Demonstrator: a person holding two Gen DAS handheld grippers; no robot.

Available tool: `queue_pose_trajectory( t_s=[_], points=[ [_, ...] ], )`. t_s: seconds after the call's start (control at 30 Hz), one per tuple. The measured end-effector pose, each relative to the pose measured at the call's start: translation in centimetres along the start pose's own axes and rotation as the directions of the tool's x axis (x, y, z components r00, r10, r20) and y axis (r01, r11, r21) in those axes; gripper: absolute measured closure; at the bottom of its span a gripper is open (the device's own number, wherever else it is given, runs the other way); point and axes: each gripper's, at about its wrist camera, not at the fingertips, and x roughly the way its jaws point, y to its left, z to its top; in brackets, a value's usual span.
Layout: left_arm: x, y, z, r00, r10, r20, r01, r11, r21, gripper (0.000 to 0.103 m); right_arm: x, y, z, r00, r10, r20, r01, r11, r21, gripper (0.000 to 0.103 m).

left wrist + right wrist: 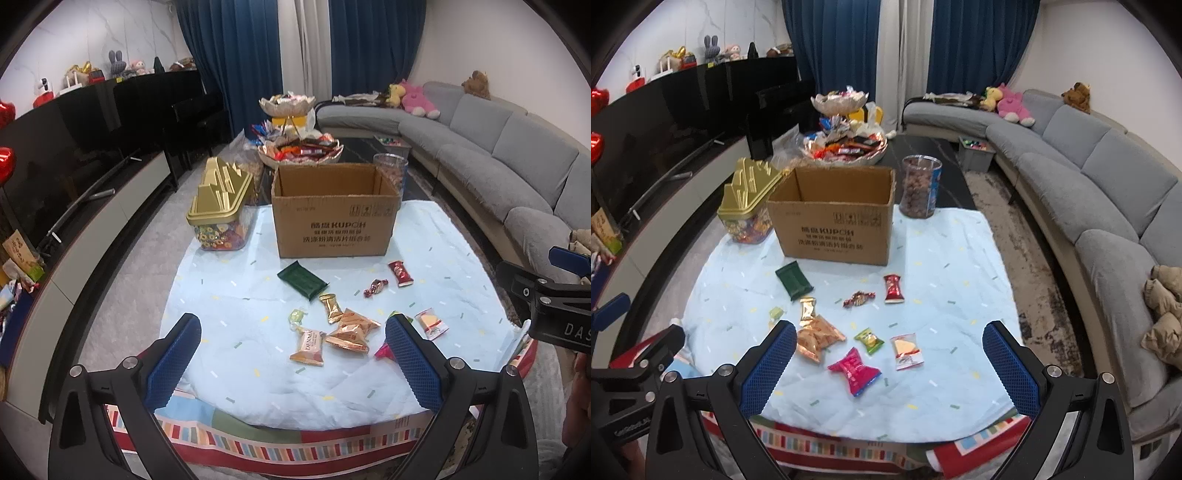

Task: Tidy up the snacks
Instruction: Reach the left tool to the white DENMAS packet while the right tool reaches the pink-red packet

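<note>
Snacks lying scattered on the pale blue cloth (258, 369), ahead of both tongs and touching neither. Left gripper (293, 363) hovering with jaws spread wide, nothing between the blue, grid-textured pads (173, 363). Right gripper (890, 369) likewise gaping, empty, pads of the same dimpled rubber on black arms.

Sitting nearest the left tongs, between the fingers in that view: a tan pillow pack (307, 347), two crinkled copper foil bags (351, 330), a small gold sachet (331, 307) and a green-wrapped sweet (296, 315). Lying between the right fingers: a shiny pink bow-shaped pack (854, 371), a small green packet (869, 340) and a clear wrapper with a yellow wafer (906, 350). Resting farther out: a flat dark green bar (794, 283), a twisted foil candy (858, 298) and a red sachet (893, 288).

Standing beyond them, open-topped and upright: a brown cardboard box (334, 210), corrugated, printed on its front. Flanking it on the left, a clear tub with a stepped gold lid (221, 210); behind on the right, a clear cylinder jar (921, 186) holding brown pieces. Rising behind, well apart, a tiered bowl stand (842, 125) heaped with wrappers. Curving along the right, a grey fabric sofa (1089, 177).
</note>
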Motion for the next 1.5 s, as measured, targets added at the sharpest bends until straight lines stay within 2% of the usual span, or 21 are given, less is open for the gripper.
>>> queue_pose_trajectory(
  t_s=[0.43, 0.57, 0.67, 0.83, 0.9, 0.97, 1.17, 1.3, 1.43, 1.5],
  points=[
    [4.8, -0.7, 0.2, 0.998, 0.001, -0.067, 0.002, 0.999, 0.047, 0.005, 4.4, 1.3, 0.9, 0.997, 0.017, -0.071, -0.023, 0.997, -0.074, 0.001],
    [6.4, -1.2, 0.0, 0.996, 0.013, -0.094, -0.006, 0.997, 0.081, 0.014, 5.8, 2.0, 0.7, 0.996, 0.021, -0.085, -0.032, 0.991, -0.127, 0.001],
    [7.4, -1.3, -0.4, 0.994, 0.019, -0.107, -0.008, 0.995, 0.100, 0.014, 6.8, 2.7, 0.0, 0.996, 0.014, -0.093, -0.031, 0.983, -0.183, 0.001],
    [9.0, -1.3, -1.2, 0.991, 0.016, -0.135, -0.001, 0.993, 0.118, 0.016, 8.6, 3.4, -1.2, 0.988, 0.035, -0.149, -0.070, 0.969, -0.235, 0.013],
    [9.7, -1.5, -1.5, 0.988, 0.010, -0.155, 0.009, 0.992, 0.124, 0.018, 9.1, 3.6, -1.6, 0.984, 0.048, -0.173, -0.091, 0.964, -0.248, 0.023],
    [10.3, -1.7, -1.8, 0.986, 0.002, -0.166, 0.020, 0.991, 0.132, 0.023, 9.6, 3.6, -1.8, 0.981, 0.056, -0.186, -0.102, 0.962, -0.252, 0.024],
    [12.1, -2.1, -2.4, 0.983, -0.008, -0.181, 0.035, 0.988, 0.149, 0.025, 11.8, 3.6, -2.6, 0.969, 0.078, -0.232, -0.137, 0.959, -0.248, 0.027],
    [13.6, -2.0, -2.9, 0.980, -0.012, -0.199, 0.041, 0.989, 0.143, 0.029, 13.1, 4.0, -3.4, 0.971, 0.069, -0.227, -0.136, 0.946, -0.294, 0.027],
    [15.2, -2.0, -3.7, 0.974, -0.018, -0.227, 0.050, 0.990, 0.136, 0.031, 14.6, 4.5, -4.7, 0.964, 0.081, -0.255, -0.164, 0.932, -0.323, 0.027],
    [16.0, -1.9, -4.0, 0.971, -0.023, -0.237, 0.055, 0.990, 0.131, 0.031, 15.3, 4.7, -5.3, 0.959, 0.085, -0.271, -0.176, 0.927, -0.332, 0.031]
  ],
)
